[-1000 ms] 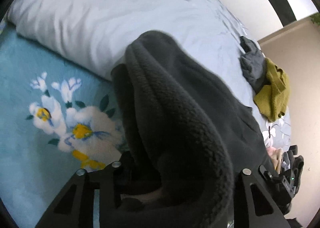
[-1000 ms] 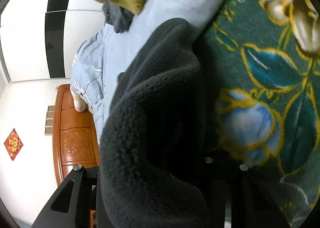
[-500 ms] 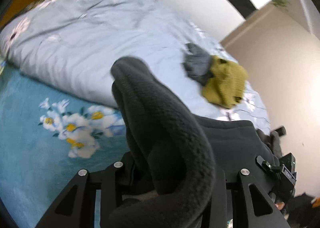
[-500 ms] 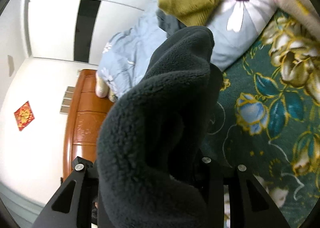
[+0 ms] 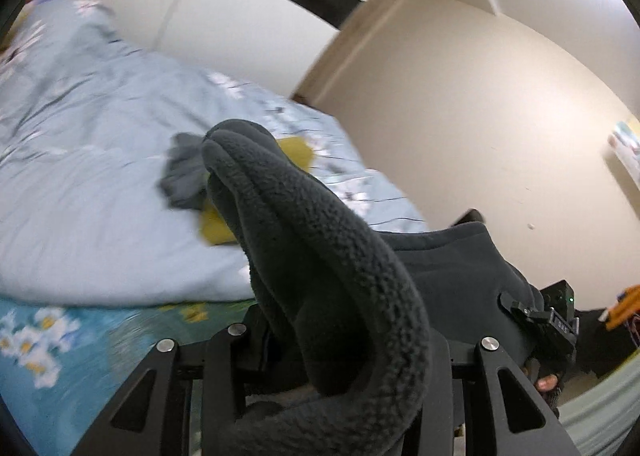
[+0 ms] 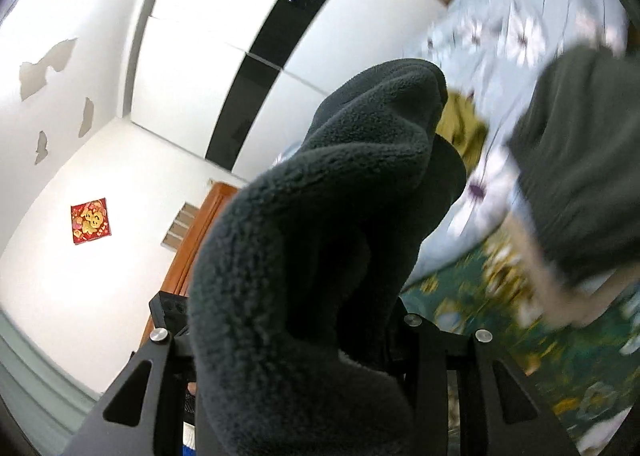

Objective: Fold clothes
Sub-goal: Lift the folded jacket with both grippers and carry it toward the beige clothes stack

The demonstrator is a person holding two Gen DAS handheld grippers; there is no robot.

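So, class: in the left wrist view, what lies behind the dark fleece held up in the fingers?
Behind the dark fleece lie a yellow garment and a grey one on the pale blue duvet. The fleece covers most of the yellow garment.

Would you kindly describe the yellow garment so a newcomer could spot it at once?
Find the pale blue floral duvet covering the bed. Two loose garments lie together on it; the mustard-yellow garment lies beside a crumpled grey garment. It is the only yellow item there.
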